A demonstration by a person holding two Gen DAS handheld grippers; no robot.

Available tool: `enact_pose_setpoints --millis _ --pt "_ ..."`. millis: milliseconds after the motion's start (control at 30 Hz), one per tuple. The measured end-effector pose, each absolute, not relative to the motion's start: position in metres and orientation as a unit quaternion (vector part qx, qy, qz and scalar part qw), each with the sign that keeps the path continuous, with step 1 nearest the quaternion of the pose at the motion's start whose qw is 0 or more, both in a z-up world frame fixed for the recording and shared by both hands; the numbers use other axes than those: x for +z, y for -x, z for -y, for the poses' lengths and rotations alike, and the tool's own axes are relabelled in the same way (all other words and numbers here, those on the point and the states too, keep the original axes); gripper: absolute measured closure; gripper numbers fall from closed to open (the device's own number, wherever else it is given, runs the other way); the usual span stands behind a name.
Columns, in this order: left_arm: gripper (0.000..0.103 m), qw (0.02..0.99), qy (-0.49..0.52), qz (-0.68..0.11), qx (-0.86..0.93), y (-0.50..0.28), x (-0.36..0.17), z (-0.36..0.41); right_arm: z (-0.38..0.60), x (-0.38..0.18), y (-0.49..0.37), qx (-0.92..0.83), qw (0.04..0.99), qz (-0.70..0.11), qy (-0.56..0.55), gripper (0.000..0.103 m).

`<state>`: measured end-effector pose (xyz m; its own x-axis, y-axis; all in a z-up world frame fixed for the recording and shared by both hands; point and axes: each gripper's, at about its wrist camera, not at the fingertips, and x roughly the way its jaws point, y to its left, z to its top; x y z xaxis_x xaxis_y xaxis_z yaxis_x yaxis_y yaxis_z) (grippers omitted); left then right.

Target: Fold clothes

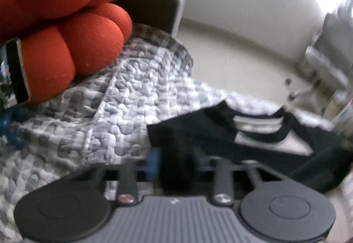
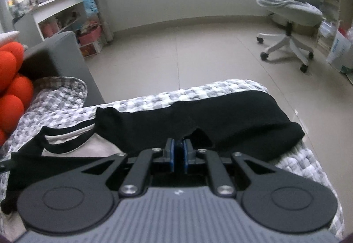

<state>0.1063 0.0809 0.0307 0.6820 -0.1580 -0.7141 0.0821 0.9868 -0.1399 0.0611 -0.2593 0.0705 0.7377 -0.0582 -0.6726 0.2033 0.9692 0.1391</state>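
We hold our right gripper [image 2: 179, 154] low at frame centre, its blue pads [image 2: 171, 156] pressed nearly together. Our left gripper [image 1: 176, 161], bottom centre and blurred, shows its pads [image 1: 154, 160] set apart.

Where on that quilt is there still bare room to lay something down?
Bare quilt lies between the orange cushion and the black shirt, and along the far edge beyond the shirt. It is crowded near both grippers, the left gripper and right gripper, where the shirt is bunched.

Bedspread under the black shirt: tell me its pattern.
The bedspread is a puckered grey-and-white check, clearest in the left wrist view.
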Motion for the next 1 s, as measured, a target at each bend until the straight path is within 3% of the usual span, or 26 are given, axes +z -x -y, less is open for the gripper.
enact_pose_setpoints --millis 100,267,533,700,767,1000 --pt "0.099 0.922 0.094 -0.369 -0.066 -0.104 0.036 -0.097 0.259 0.074 -0.058 -0.065 0.935 -0.334 -0.096 0.091" --pt "0.099 0.922 0.157 -0.350 -0.059 -0.105 0.031 -0.126 0.275 0.099 -0.039 -0.035 0.962 -0.232 -0.137 0.092" --pt "0.099 0.925 0.168 -0.337 -0.051 -0.103 0.026 -0.127 0.275 0.043 -0.069 -0.078 0.909 -0.404 -0.065 0.092" --pt "0.098 0.923 0.167 -0.342 -0.052 -0.104 0.021 -0.128 0.282 0.048 -0.067 -0.084 0.909 -0.398 -0.089 0.092" --pt "0.093 0.922 0.172 -0.343 -0.050 -0.103 0.022 -0.132 0.285 0.049 -0.066 -0.096 0.909 -0.395 -0.095 0.084" --pt "0.092 0.924 0.184 -0.330 -0.058 -0.100 0.031 -0.137 0.298 0.065 -0.059 -0.096 0.919 -0.347 -0.160 0.080"
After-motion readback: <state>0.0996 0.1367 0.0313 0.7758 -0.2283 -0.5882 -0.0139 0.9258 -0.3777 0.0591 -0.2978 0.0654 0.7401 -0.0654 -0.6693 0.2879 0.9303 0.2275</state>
